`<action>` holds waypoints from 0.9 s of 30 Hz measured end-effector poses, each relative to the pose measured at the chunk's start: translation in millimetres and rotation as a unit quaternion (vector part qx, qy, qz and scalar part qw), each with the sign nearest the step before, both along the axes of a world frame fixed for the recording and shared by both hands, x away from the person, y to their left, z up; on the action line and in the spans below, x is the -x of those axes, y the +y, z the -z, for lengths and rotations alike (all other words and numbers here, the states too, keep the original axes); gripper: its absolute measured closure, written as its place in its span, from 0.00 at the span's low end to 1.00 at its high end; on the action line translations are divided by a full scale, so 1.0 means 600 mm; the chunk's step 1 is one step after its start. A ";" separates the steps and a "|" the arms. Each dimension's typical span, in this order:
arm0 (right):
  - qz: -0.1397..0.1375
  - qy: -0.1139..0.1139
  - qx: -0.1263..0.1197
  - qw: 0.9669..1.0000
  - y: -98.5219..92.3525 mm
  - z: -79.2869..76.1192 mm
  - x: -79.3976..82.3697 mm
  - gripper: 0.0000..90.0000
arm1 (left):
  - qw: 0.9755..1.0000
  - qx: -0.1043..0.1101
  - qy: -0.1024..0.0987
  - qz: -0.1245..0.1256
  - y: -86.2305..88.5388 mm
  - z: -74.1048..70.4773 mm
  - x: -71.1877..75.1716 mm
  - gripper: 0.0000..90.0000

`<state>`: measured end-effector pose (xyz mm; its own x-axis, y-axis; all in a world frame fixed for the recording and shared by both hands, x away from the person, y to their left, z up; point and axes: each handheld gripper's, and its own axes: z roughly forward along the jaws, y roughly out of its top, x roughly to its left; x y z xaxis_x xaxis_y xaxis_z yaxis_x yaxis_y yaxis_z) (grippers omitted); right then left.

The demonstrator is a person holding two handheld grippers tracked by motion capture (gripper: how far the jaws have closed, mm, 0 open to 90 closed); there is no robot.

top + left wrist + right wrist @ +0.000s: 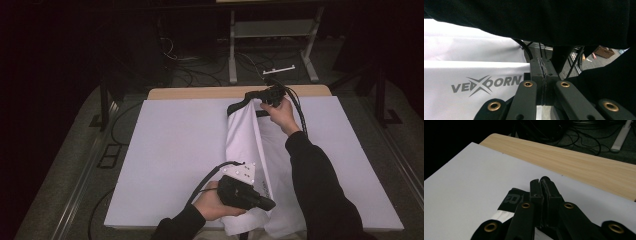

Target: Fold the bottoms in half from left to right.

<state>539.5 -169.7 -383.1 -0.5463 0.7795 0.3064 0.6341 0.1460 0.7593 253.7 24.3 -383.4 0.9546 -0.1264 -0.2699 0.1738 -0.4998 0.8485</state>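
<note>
While the white garment (252, 150) lies lengthwise right of the bench's (170, 150) middle, a fold looks underway; the right claw (260, 95) pinches its black waistband, the left claw (265, 204) its near hem; next, lay both ends flat together.

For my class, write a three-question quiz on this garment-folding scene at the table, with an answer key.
1. True or false: the left gripper has its jaws wide open.
2. Which word is printed in grey on the white garment? A) NORVEX B) VEXOORN C) VORTEX
3. Which end of the garment is the right gripper at, the far end with the black band or the near end?

Key: 1 false, they are shut on the cloth. 2 B. 3 the far end.
</note>
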 end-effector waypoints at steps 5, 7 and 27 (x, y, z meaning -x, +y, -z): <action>0.005 0.002 -0.003 1.000 -0.016 0.003 0.002 0.95 | 1.000 0.002 0.003 0.005 -0.013 0.005 -0.001 0.99; 0.007 0.002 -0.003 1.000 -0.021 0.004 0.002 0.95 | 1.000 0.002 0.003 0.007 -0.021 0.007 -0.002 0.99; 0.018 0.009 0.009 1.000 -0.072 0.012 0.000 0.95 | 1.000 0.005 0.010 0.023 -0.081 0.020 -0.015 0.99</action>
<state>539.4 -213.0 -390.5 -0.5125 0.8038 0.3020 0.6525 0.1360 0.7455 262.8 -24.3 -395.6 0.9417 -0.1735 -0.2883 0.1681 -0.4998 0.8497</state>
